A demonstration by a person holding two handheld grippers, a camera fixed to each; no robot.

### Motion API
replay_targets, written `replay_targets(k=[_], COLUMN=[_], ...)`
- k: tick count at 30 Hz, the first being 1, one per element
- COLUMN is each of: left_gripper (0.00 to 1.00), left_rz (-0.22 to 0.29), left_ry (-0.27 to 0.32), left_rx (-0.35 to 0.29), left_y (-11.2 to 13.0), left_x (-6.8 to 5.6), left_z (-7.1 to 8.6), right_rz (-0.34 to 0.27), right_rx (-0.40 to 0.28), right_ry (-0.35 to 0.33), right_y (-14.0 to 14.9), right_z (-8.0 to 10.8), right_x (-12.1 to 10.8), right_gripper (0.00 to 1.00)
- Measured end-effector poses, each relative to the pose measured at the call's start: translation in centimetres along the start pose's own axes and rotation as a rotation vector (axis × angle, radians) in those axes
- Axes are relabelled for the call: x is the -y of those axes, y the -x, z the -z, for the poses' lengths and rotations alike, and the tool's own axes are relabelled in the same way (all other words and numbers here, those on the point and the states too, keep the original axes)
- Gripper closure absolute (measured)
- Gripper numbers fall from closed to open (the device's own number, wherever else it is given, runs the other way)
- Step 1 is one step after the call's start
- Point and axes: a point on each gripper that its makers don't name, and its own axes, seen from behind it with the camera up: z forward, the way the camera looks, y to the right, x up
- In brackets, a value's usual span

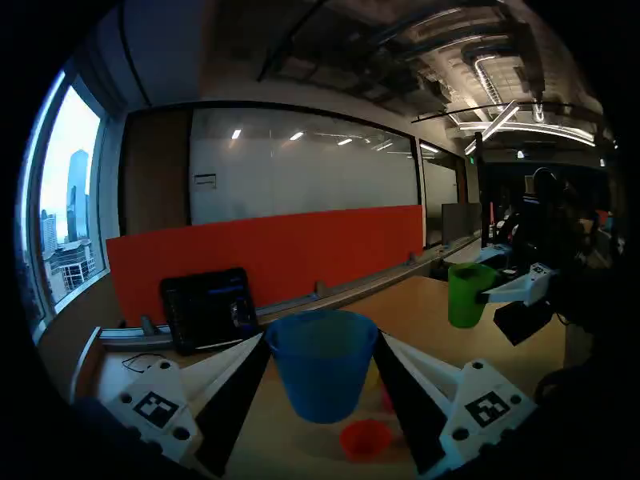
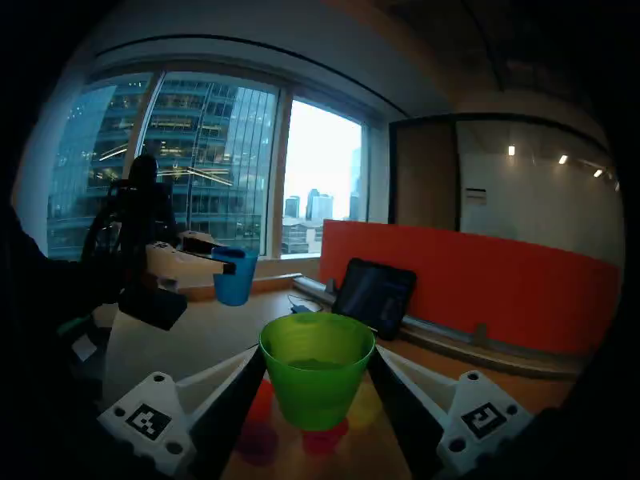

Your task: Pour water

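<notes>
Left gripper view, lower centre: left gripper clamps blue cup, right gripper clamps green cup, both upright, apart; pre-pour, so next needs rims together, one tilted.

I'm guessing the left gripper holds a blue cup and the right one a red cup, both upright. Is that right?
Not quite. The right gripper holds a green cup, not a red one; the right gripper view shows it. The left gripper does hold a blue cup, and both cups stand upright.
</notes>
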Motion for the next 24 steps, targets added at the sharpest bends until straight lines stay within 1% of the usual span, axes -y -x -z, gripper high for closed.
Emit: replay_targets(k=[8, 15, 24], left_gripper=[0.11, 0.11, 0.11], left_rz=[-0.012, -0.015, -0.028], left_ry=[0.004, 0.018, 0.047], left_rx=[0.051, 0.092, 0.154], left_y=[3.4, 5.7, 8.4], left_x=[0.0, -0.3, -1.0], left_z=[0.9, 1.3, 1.7], right_rz=[-0.007, 0.000, -0.001], right_rx=[0.028, 0.055, 0.145], right_ry=[0.028, 0.024, 0.010], right_y=[0.9, 1.8, 4.8], right_z=[1.0, 1.4, 1.9], right_x=[-1.5, -1.7, -2.0], right_gripper=[0.10, 0.10, 0.09])
